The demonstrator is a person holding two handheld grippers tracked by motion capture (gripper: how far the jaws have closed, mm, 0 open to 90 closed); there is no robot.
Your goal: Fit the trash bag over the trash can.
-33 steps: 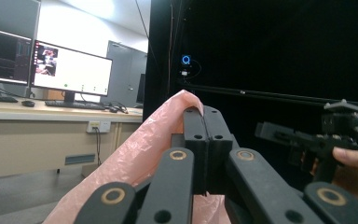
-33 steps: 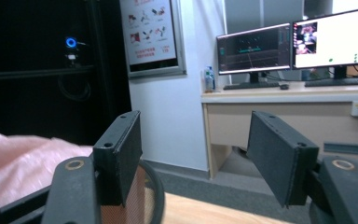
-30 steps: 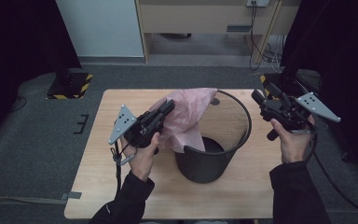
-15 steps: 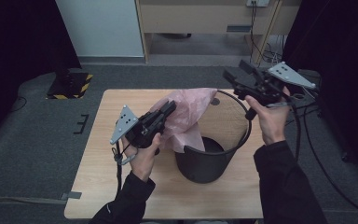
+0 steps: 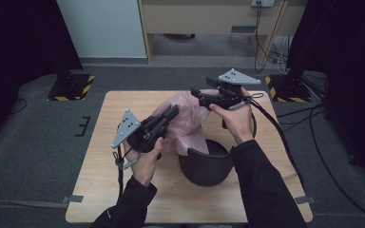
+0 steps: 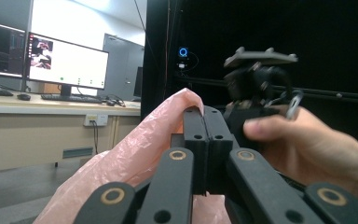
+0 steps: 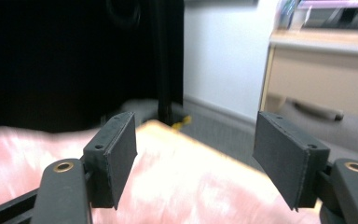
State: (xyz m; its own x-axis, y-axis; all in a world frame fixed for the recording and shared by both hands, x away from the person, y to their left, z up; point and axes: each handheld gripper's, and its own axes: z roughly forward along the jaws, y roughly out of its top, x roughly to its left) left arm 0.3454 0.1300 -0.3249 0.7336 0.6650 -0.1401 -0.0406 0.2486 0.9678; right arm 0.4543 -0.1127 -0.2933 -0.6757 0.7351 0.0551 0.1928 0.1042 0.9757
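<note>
Nearest, black bin stood on the wooden table, pink plastic bag draped over its far-left rim, pinched by the closed left gripper, farther, right gripper held wide apart above the bag, nothing clamped.

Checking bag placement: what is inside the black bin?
Part of the pink bag hangs into the black bin over its far rim. The bin's bottom is hidden by its near wall.

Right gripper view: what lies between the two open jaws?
Nothing is gripped: the right gripper stands open, with the pink plastic bag and a strip of the wooden table showing beyond the gap.
</note>
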